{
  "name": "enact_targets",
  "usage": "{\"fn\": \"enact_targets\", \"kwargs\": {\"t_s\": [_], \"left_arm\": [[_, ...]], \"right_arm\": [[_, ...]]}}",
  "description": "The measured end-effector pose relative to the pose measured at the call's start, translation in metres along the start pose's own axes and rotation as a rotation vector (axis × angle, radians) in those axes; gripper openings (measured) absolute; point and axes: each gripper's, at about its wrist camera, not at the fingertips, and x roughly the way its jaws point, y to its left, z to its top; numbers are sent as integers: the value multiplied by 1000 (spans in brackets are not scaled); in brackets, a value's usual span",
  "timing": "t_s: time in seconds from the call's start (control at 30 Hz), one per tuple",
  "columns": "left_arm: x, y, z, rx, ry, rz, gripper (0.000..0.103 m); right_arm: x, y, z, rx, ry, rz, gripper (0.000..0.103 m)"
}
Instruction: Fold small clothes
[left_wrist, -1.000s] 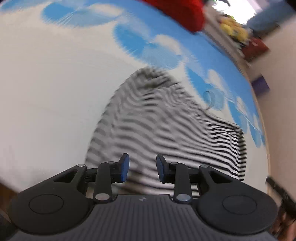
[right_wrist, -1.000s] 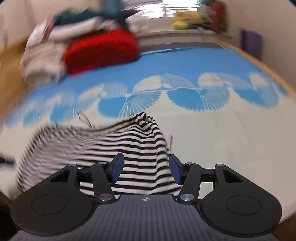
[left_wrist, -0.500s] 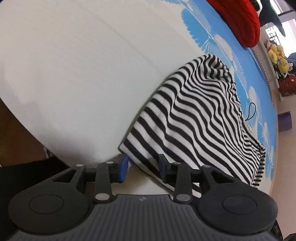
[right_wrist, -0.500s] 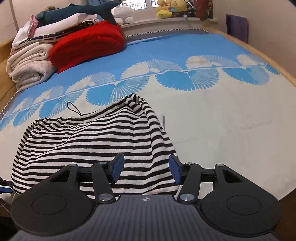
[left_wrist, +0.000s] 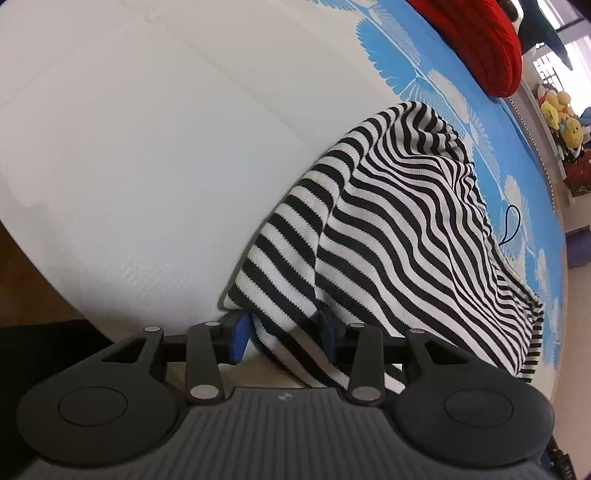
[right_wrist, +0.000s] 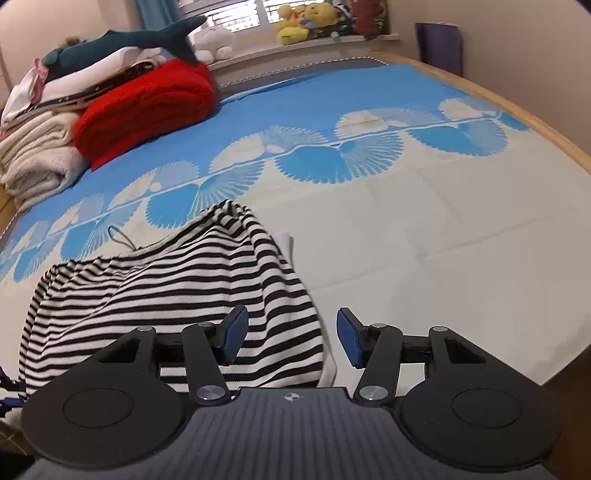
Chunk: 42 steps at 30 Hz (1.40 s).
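Observation:
A black-and-white striped garment (left_wrist: 399, 229) lies rumpled on the bed's white and blue cover, with a thin black cord loop (left_wrist: 511, 225) at its far side. My left gripper (left_wrist: 282, 338) is open with its jaws either side of the garment's near corner, which hangs between the blue pads. In the right wrist view the same garment (right_wrist: 177, 284) lies in front and left. My right gripper (right_wrist: 291, 338) is open at the garment's near right edge; its left pad (right_wrist: 234, 332) is over the stripes.
A red knitted bundle (right_wrist: 147, 107), folded white blankets (right_wrist: 37, 158) and a plush shark (right_wrist: 122, 40) are piled at the bed's far left. Plush toys (right_wrist: 303, 26) sit on the windowsill. The bed's wooden edge (right_wrist: 535, 122) runs along the right.
The left gripper has moved forward onto the garment's near corner, so the fabric now sits between its pads. The right gripper has shifted toward the garment's right edge.

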Motion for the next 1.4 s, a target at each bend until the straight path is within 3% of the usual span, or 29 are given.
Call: {"fn": "enact_targets", "kwargs": {"t_s": [0.03,0.07,0.17,0.47,0.7,0.8,0.9,1.07,1.23,1.33,1.4], "left_arm": [[0,-1,0,9,-5,4,36],[0,-2,0,18,-9,4,18],[-2,-3,-1,43,-22,-16,10],[-54,1,-6,105,-209,-81,6],[-58,-18,-20,251,-238,91,6],[-71,-51,-32,352,-296,140,6],[-88,-101,-49,475,-365,140,5],[-107,-212,-103,709,-448,42,5],[-80,-318,-204,985,-412,-110,5],[-42,-351,-269,1149,-312,-198,6],[-10,-364,-295,1197,-144,-238,10]], "right_arm": [[0,0,0,1,-3,-4,55],[0,0,0,0,-6,-7,55],[0,1,1,0,-12,-16,55],[-1,9,6,20,-53,-50,55],[-5,-3,15,93,-89,-60,55],[-10,-13,19,117,-114,-83,55],[-15,-26,25,133,-146,-106,55],[-25,-50,32,136,-197,-117,55],[-29,-70,31,145,-203,-124,55],[-33,-88,29,175,-204,-127,55],[-36,-103,28,224,-202,-117,55]]}}
